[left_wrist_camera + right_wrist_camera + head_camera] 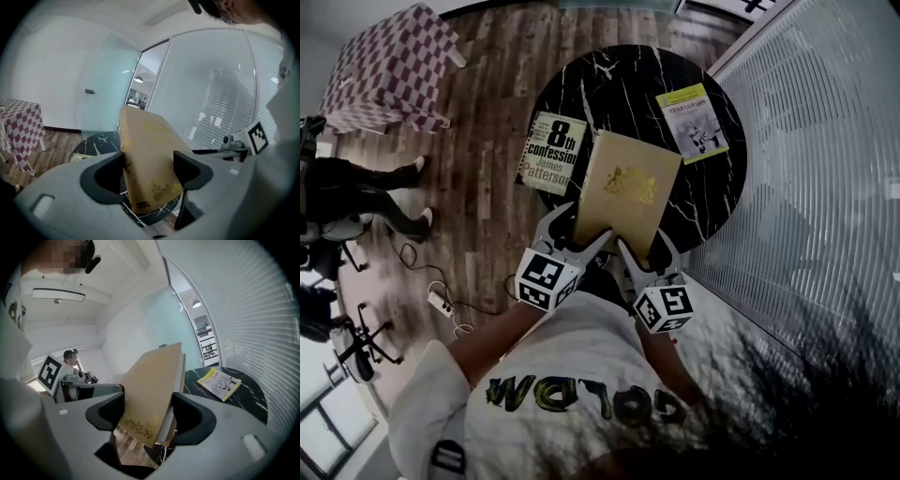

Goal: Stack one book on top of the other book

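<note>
While I'm stood here watching: person's got a hand-held gripper in each hand and both are clamped on the same gold book (623, 192), at its near edge. Left hand-held gripper (578, 234) has the near left corner and right hand-held gripper (647, 251) the near right corner, w/ the jaws pressed onto the front and back covers. You can see the pinch close up from the left one (147, 173) and the right one (147, 416).

Clock is the round black marble tabletop (619, 84), 12 = far side from the person. Gold book sits over the 6 o'clock rim, partly hanging past the edge, tilted and looks lifted clear of the surface, tho I can't tell for sure at its far end.

Other stuff on the tabletop:
- "8th Confession" paperback (551, 152), flat at approx 9 o'clock, poking over the rim, just beside the gold book's far left corner
- yellow booklet (692, 122), flat at approx 2 o'clock, well apart from the other two

Room-wise there's a checkered table (389, 66) off past 10 o'clock and a blinds-covered glass wall (825, 141) along the 3 o'clock side.
</note>
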